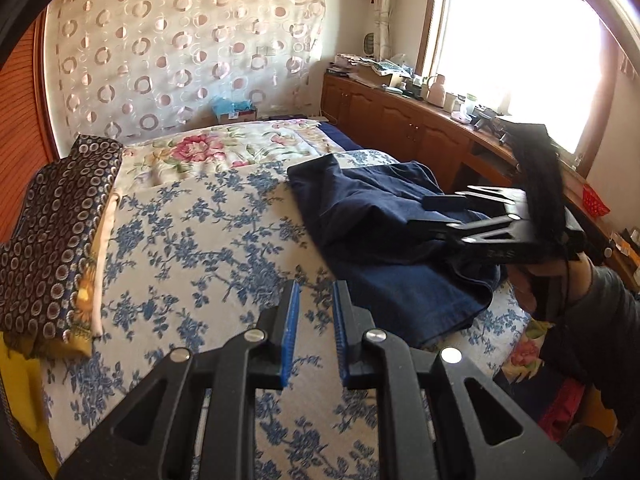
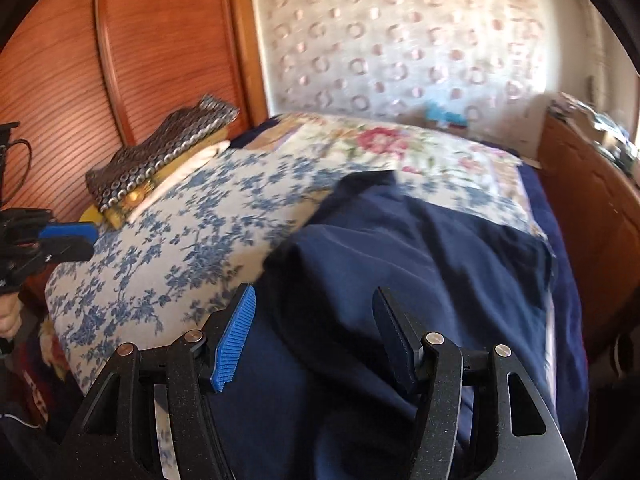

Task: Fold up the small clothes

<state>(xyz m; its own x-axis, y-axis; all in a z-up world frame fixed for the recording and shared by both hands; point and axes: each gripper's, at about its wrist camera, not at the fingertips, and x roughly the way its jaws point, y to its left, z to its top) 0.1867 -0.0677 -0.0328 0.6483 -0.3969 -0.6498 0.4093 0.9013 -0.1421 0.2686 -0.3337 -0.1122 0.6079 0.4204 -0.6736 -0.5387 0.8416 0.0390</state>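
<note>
Right gripper [image 2: 316, 336] above navy garment [image 2: 420, 264]

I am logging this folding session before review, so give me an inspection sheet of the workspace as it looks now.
Surface: bed with blue-floral cover, pink-floral quilt beyond.
Job's things: navy garment lying rumpled on the bed.
Clutter: folded stack, ring-patterned cloth on top, at the bed's wardrobe side.
Grippers: left gripper over bare cover, jaws narrowly apart, nothing between them; right gripper open above the navy garment, not gripping.
Cables: black cable at the right view's left edge.
Surroundings: wooden wardrobe, circle-patterned curtain, cluttered cabinet beneath a bright window.
</note>
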